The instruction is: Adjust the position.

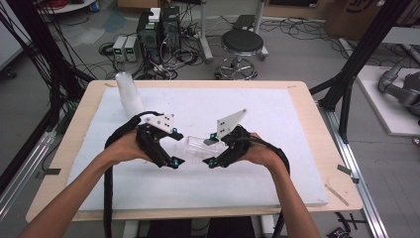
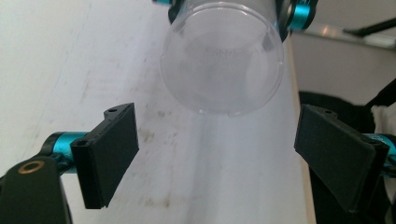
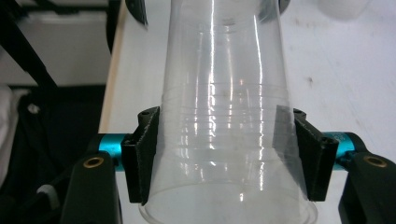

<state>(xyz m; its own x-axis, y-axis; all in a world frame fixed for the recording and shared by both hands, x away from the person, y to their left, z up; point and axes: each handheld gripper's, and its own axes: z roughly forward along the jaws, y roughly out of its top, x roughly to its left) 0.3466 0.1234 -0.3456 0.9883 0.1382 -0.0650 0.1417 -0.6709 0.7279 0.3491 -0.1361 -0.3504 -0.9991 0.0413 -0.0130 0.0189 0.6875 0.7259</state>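
High view: a person's 2 forearms come in from the near edge of the counter (image 1: 307, 148), each hand carrying a black gripper, and the 2 grippers face each other over the white sheet (image 1: 247, 183) that covers the counter's middle. Between them, held clear of the sheet, lies a clear plastic cup (image 1: 195, 145) on its side, its length running left to right.

The right gripper (image 1: 212, 148) is clenched on the cup. In the right gripper view its 2 black pads (image 3: 145, 154) press on opposite sides of the cup (image 3: 224, 140) close to the wide rim, and the cup narrows away toward the other gripper.

The left gripper (image 1: 176, 147) is released. In the left gripper view its pads (image 2: 112, 154) stand well apart with bare sheet between them, and the cup's round closed base (image 2: 222, 58) hangs beyond them, nearer the far side of the view, touched by neither pad. The right gripper's teal fittings (image 2: 302, 13) show just behind the cup there.

A stack of frosted white cups (image 1: 130, 95) lies at the far left of the sheet, well apart from both grippers. Beyond the counter, on the floor, stand a black stool (image 1: 241, 43) and computer boxes (image 1: 159, 30) amid cables.
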